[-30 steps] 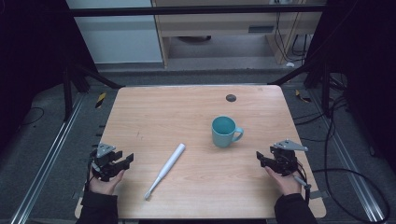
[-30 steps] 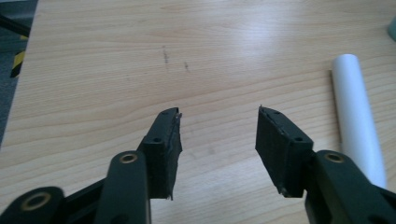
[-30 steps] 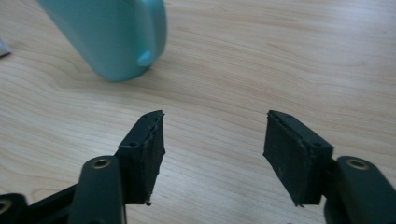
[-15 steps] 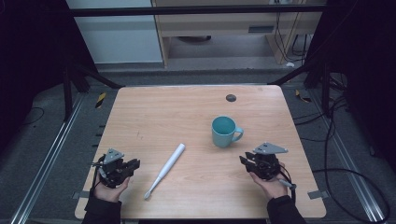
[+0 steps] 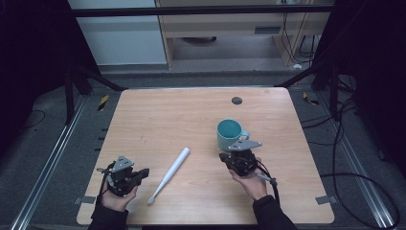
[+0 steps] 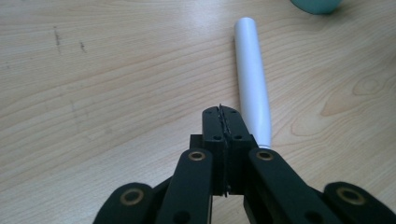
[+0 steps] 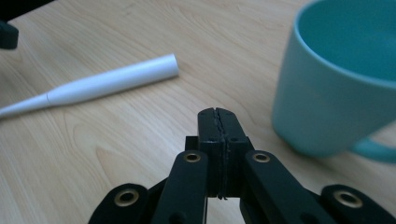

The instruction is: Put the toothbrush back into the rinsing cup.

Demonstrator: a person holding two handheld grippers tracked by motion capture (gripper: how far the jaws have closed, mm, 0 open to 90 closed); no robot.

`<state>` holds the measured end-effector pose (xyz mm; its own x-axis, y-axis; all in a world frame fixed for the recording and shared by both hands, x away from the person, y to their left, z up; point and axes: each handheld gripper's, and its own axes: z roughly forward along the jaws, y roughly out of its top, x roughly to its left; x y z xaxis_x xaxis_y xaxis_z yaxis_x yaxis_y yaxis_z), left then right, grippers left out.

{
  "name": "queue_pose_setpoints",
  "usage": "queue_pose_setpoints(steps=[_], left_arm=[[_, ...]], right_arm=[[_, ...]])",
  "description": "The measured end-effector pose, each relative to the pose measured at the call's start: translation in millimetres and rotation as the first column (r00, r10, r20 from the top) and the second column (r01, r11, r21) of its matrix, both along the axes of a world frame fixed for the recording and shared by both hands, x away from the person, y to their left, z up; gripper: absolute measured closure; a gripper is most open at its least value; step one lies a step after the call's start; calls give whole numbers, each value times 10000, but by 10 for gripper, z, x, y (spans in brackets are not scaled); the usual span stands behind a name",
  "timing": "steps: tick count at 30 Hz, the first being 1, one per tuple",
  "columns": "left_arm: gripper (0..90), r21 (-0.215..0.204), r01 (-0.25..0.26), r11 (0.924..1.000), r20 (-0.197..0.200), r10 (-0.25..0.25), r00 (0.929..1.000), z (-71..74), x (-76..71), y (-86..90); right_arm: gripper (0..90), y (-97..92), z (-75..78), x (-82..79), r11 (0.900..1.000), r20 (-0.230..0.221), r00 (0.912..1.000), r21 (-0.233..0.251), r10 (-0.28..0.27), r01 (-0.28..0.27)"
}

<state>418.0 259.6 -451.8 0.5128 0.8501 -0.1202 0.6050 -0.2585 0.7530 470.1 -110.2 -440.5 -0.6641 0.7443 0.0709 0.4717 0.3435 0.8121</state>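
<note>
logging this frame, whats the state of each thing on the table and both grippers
mug: upright, empty, handle to the right in the high view
toothbrush: lying flat on the table, untouched, nothing holds it
left gripper: jaws have just closed, shut on nothing, beside the toothbrush
right gripper: jaws have just closed, shut on nothing, near the mug
table: bare wood, a small dark disc near its far edge

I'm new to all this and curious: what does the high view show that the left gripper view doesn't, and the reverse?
High view alone: both hands, the right gripper beside the whole teal ceramic mug, and a small dark disc near the wooden table's far edge. Left gripper view alone: the left gripper with its black jaws pressed together, nothing between them. Both share the white toothbrush handle lying on the wood.
</note>
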Motion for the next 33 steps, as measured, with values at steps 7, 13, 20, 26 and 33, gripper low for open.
queue_pose_setpoints(steps=[7,13,20,26,33], left_arm=[[900,-1,419,9991,-210,-419,9989,-19,-71,-71],[900,19,642,9979,-338,-641,9974,-43,-115,-125],[900,51,847,9964,-541,-843,9950,-74,-136,-179],[900,164,1070,9941,-711,-1056,9919,-102,-159,-231],[900,341,1314,9907,-951,-1277,9872,-152,-171,-294]], right_arm=[[900,358,23,197,9995,125,9995,90,301,-302],[900,522,-37,331,9994,10,9997,267,228,-228],[900,721,-77,427,9985,-35,9986,-132,527,-527],[900,872,-127,538,9978,-67,9978,-60,665,-665],[900,988,-235,641,9984,-189,9984,-155,540,-543]])
